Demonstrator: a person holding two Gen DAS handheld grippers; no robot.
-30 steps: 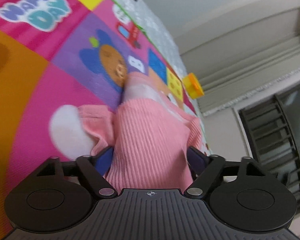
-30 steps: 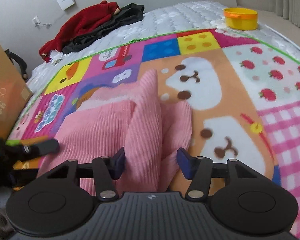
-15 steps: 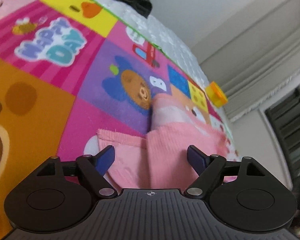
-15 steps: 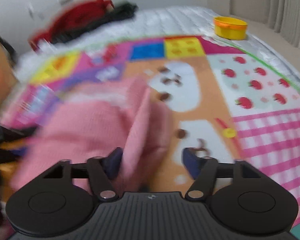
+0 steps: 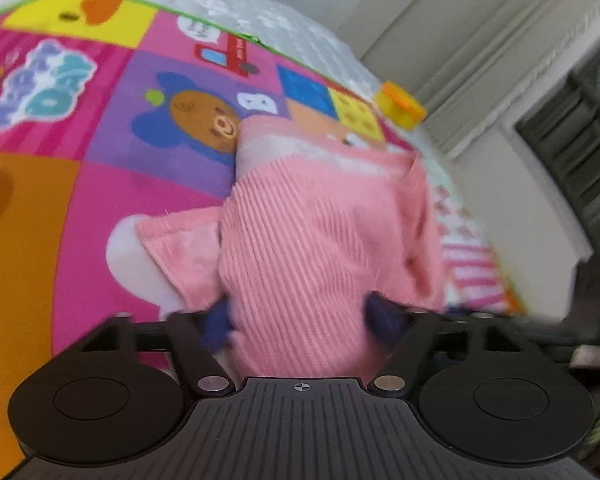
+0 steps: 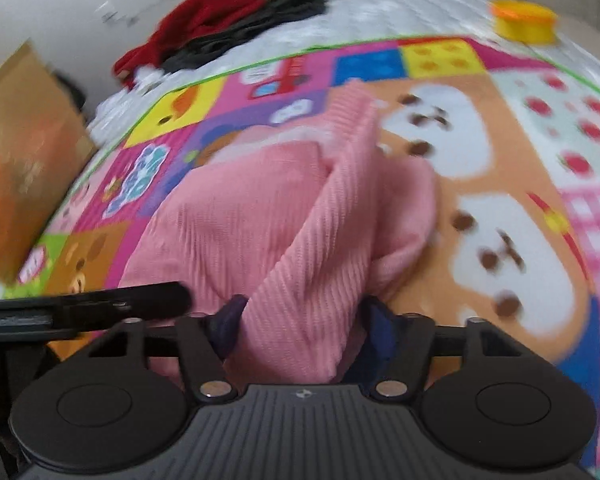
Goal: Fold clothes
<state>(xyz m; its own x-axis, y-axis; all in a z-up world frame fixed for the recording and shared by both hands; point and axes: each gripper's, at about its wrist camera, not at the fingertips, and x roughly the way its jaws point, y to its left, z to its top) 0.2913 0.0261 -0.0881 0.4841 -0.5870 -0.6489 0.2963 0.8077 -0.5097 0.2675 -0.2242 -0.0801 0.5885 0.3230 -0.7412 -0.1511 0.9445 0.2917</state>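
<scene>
A pink ribbed sweater (image 5: pixel 320 220) lies bunched on a colourful cartoon play mat (image 5: pixel 60 200). A thick fold of it rises between the fingers of my left gripper (image 5: pixel 300 322) and fills the gap, so the gripper is shut on the cloth. In the right wrist view the same sweater (image 6: pixel 240 208) forms a raised ridge. That ridge runs into my right gripper (image 6: pixel 302 320), which is also shut on it. The left gripper's black body (image 6: pixel 100 304) shows at the left, close beside the right one. Both views are motion-blurred.
The mat (image 6: pixel 520 240) covers a white quilted bed (image 6: pixel 400 12). A yellow-orange tub (image 6: pixel 524 20) sits at the far right corner. A red and dark clothes pile (image 6: pixel 220 20) lies at the back. A cardboard box (image 6: pixel 20 140) stands on the left.
The left view has swung back towards the sweater, and more ribbed cloth now stands up between its fingers. The right gripper has moved slightly with its fold still raised.
</scene>
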